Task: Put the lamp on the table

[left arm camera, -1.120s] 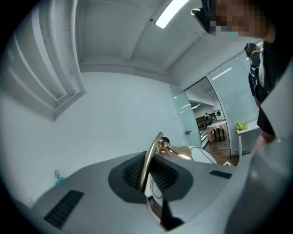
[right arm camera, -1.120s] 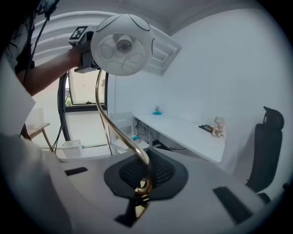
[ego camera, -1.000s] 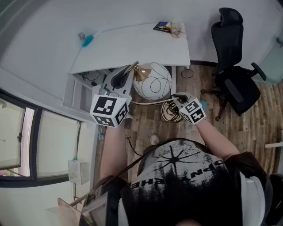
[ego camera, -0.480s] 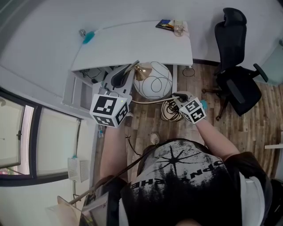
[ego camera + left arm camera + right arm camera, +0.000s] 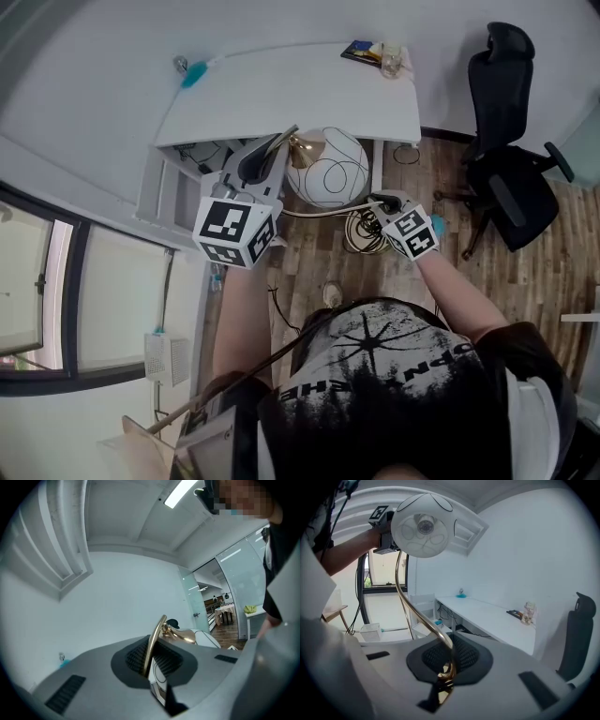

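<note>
Carrying step, by my reading: the lamp is held in the air, not yet set down. Tabletop (image 5: 281, 89) is white, with open space mid-surface and small items (image 5: 375, 56) at its far right corner. Lamp (image 5: 328, 169) hangs just short of the tabletop's near edge, above the floor (image 5: 525, 272), lying tilted. Left hand-held gripper (image 5: 269, 155) pinches the brass stem (image 5: 412, 609) near the globe shade (image 5: 421, 527). Right hand-held gripper (image 5: 377, 202) pinches the stem's lower end. Next move calls for lifting clear of the edge, standing it upright mid-surface, then releasing.
</note>
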Motion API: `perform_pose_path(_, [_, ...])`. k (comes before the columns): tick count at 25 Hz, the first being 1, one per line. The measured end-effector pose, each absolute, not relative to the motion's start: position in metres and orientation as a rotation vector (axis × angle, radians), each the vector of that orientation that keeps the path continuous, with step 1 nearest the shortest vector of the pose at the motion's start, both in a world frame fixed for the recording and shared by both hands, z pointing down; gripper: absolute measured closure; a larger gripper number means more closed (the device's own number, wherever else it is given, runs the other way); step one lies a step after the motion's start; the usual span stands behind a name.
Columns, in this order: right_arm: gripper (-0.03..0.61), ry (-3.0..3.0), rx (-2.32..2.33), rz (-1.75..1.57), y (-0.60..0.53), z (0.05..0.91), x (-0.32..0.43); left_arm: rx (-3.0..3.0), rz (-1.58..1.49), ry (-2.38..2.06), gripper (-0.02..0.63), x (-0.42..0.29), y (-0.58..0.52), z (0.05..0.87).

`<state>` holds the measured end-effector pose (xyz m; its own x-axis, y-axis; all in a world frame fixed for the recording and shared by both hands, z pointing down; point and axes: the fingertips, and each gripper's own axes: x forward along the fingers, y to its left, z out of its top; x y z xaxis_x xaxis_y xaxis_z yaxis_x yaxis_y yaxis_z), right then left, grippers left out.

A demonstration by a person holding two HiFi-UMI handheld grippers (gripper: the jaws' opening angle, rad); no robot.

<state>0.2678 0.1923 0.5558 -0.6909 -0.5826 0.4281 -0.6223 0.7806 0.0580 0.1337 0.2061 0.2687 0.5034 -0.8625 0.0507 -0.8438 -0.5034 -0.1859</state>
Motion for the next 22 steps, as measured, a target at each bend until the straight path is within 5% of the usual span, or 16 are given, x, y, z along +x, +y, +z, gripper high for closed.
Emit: perform_pose_path(22, [0.558,-2.522,0.964,0.139,0.122,0.556,0.144,-2.632,-0.190,1.429,0.594,0.008,0.134,0.270])
